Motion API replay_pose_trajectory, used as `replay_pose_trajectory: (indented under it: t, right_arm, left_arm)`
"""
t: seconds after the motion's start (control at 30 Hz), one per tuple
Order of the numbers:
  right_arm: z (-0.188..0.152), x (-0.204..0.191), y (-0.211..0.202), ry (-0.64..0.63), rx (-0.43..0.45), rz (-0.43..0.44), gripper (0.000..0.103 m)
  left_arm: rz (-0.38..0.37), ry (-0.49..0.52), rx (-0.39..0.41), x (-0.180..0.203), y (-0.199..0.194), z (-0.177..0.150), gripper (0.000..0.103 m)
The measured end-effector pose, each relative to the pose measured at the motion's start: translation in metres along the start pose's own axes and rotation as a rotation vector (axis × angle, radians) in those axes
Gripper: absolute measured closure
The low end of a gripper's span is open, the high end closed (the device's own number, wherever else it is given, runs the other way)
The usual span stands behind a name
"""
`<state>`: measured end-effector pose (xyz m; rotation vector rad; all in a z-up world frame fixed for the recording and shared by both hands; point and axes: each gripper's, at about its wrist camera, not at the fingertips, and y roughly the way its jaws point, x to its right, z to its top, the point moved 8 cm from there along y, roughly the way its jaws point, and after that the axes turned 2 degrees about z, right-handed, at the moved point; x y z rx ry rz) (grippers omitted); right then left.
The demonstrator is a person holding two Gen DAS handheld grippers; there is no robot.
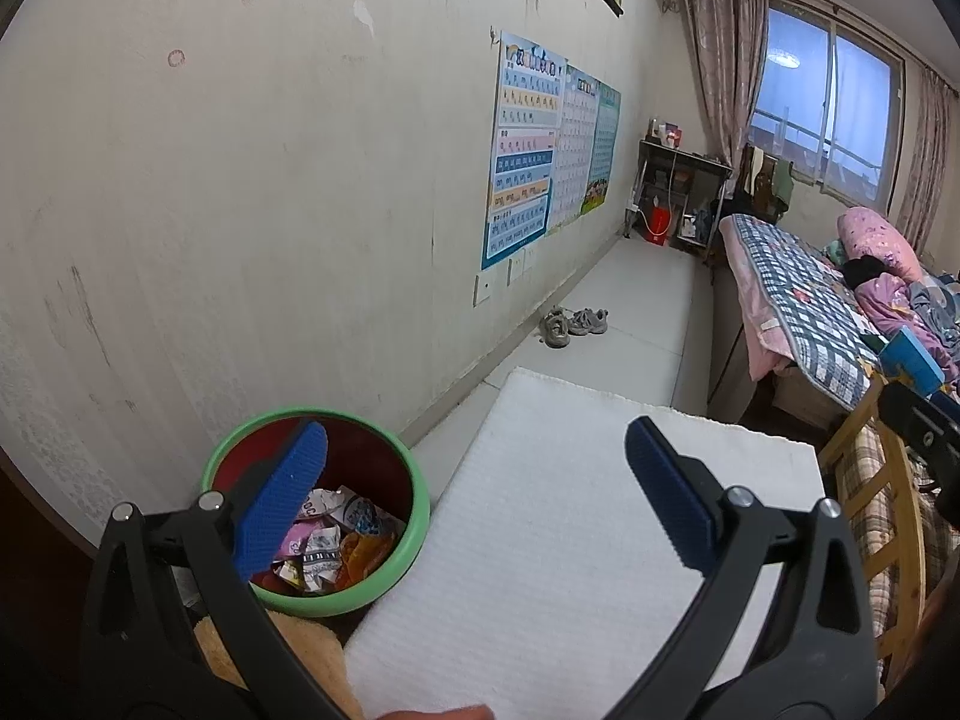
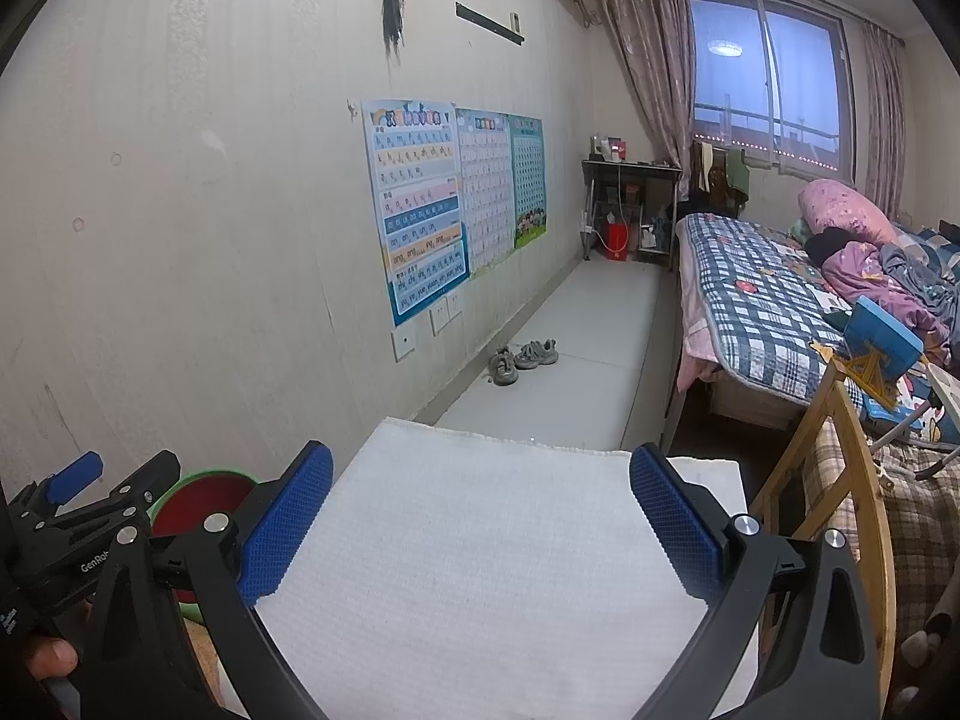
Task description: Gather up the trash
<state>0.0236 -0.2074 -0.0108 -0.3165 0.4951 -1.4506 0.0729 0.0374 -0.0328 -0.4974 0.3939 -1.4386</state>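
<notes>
A round bin with a green rim and red inside stands at the lower left, beside the white mat. Crumpled wrappers and paper trash lie inside it. My left gripper hangs open above the mat and the bin's right side, with nothing between its blue pads. In the right wrist view, my right gripper is also open and empty over the white mat. There the bin shows partly at the left, behind the left gripper's black body.
A pale wall with posters runs along the left. A pair of shoes sits on the grey floor by the wall. A bed with a plaid quilt and a wooden rail close off the right. A desk stands under the window.
</notes>
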Motion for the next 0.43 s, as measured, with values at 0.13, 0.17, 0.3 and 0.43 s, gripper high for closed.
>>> replay_pose_trajectory:
  t: [0.13,0.17,0.3,0.43]
  right_arm:
    - [-0.008,0.002,0.008,0.005,-0.025,-0.001,0.007]
    - [-0.013,0.004,0.012,0.01,-0.038,0.001,0.007]
    - [-0.061,0.03,0.045,0.069,-0.155,-0.02,0.007]
    - [-0.153,0.083,0.084,0.1,-0.303,-0.162,0.007]
  left_arm:
    - [0.009,-0.008,-0.013,-0.002,0.004,-0.004,0.006]
    - [0.008,-0.005,-0.017,-0.003,0.006,-0.006,0.006]
    - [0.031,-0.004,-0.074,-0.016,0.016,-0.019,0.005]
    - [0.083,0.0,-0.125,-0.048,0.022,-0.047,0.005]
